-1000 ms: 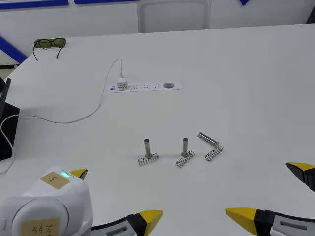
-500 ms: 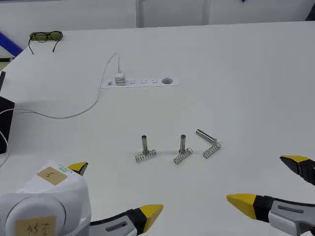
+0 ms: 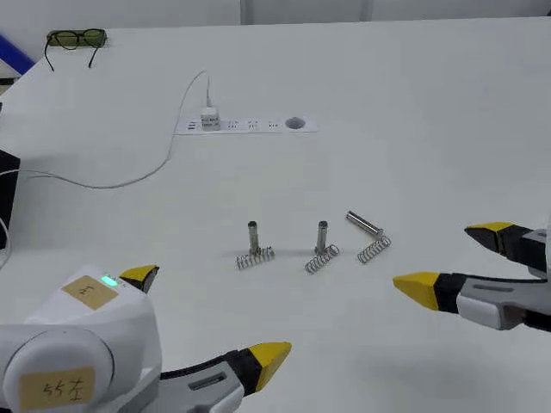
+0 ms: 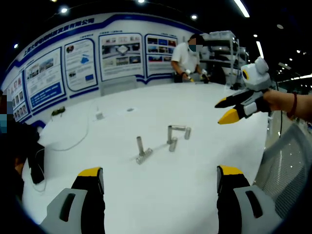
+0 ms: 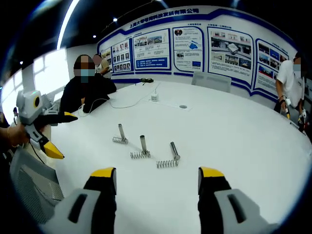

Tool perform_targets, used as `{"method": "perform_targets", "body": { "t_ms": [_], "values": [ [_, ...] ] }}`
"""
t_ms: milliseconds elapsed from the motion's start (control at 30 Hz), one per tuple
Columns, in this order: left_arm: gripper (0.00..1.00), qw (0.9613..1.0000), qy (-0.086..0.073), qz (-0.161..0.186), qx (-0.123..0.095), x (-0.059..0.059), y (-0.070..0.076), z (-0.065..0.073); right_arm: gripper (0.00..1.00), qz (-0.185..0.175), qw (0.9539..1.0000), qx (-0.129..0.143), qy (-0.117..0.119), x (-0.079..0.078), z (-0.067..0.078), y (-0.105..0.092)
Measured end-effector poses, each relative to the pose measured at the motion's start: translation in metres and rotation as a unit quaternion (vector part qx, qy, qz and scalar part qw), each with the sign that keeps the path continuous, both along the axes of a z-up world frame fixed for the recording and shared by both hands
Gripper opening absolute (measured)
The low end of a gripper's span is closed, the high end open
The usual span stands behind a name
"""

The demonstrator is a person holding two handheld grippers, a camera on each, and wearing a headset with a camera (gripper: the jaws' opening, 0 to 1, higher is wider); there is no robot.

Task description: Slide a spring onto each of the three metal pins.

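Holding both tools low over the near part of the desk, we had nothing gripped. The left hand-held gripper and the right hand-held gripper were each spread wide and empty, well apart from the parts. The left pin and the middle pin stood upright, with the left spring and the middle spring lying at their feet. The third pin lay on its side, its end beside the third spring. We judged the first pick-up to be at hand. To do it well, we would pinch a spring lightly near one end so the coils were not crushed, tip it upright, line its bore over a standing pin's top and release. The fallen pin would need steadying with the other hand-held gripper.
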State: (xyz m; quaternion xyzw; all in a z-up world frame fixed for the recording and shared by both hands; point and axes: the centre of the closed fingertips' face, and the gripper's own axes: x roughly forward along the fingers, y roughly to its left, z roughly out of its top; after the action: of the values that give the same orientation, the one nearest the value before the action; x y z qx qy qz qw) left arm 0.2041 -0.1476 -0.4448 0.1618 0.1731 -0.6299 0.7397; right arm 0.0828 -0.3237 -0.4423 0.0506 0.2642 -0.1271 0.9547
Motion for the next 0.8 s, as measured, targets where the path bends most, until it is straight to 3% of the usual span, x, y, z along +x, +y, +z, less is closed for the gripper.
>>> {"method": "perform_targets", "body": {
  "t_ms": [333,800],
  "values": [
    [0.97,1.0,0.004,-0.003,0.002,-0.001,-0.004,-0.003,0.55,0.017,0.9996,-0.022,0.008,0.033,0.0,-0.021],
    [0.97,0.9999,0.013,-0.004,-0.008,0.001,-0.01,-0.004,0.36,0.033,0.999,-0.019,0.022,0.077,-0.022,-0.045]
  ]
}}
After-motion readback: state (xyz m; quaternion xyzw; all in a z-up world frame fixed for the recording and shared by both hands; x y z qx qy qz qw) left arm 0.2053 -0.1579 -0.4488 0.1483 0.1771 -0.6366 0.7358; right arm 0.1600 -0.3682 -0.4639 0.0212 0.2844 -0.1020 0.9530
